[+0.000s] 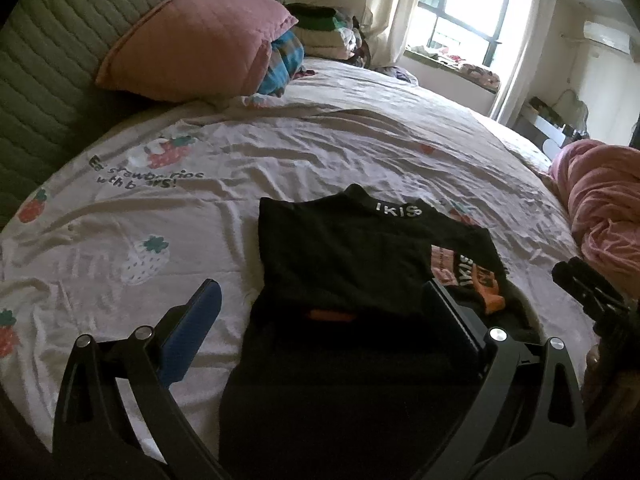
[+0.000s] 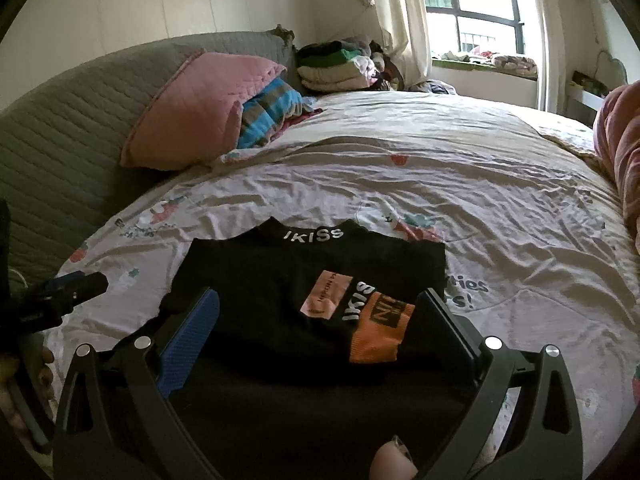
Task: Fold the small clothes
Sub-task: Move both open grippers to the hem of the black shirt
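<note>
Strawberry-print bedsheet (image 1: 280,152) under folded black shirt (image 1: 352,256), just ahead of both spread, empty grippers: left gripper (image 1: 324,312), right gripper (image 2: 320,320).

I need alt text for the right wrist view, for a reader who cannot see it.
A folded black top with an orange patch lies on a strawberry-print bedsheet, framed by the open right hand-held gripper, which holds nothing. Behind are a pink pillow, stacked clothes and a bright window.
</note>
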### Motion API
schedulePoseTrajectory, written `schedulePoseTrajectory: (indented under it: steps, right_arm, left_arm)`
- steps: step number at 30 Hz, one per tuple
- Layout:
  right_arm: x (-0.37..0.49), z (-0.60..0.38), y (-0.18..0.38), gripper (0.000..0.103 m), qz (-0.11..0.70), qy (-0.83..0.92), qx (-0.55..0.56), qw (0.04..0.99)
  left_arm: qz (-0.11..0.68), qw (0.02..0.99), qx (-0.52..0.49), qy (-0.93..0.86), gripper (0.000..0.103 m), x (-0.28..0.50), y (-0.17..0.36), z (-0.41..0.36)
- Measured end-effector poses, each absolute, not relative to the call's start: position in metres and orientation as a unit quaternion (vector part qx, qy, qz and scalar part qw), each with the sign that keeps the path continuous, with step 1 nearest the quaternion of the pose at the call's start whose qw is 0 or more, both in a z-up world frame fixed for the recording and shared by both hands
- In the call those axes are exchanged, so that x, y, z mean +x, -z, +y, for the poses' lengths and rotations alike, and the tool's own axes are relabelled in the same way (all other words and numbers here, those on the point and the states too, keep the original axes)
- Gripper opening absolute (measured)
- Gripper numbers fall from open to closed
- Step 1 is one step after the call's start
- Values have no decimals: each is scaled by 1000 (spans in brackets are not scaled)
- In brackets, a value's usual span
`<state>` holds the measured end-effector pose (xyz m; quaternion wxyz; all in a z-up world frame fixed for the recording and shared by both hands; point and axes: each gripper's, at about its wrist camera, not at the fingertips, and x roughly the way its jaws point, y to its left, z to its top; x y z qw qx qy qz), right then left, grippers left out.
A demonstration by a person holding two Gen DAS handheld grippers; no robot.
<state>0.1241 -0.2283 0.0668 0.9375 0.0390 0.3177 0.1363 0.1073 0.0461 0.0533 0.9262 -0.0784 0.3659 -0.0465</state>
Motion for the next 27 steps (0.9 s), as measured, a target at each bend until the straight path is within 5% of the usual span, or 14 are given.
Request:
schedulePoseTrajectory:
  steps: [27]
  right_arm:
    - [63,-261,-75,98,315,-145,23,938]
  left_arm:
    - [387,918,-84,16,93,49,-58,78]
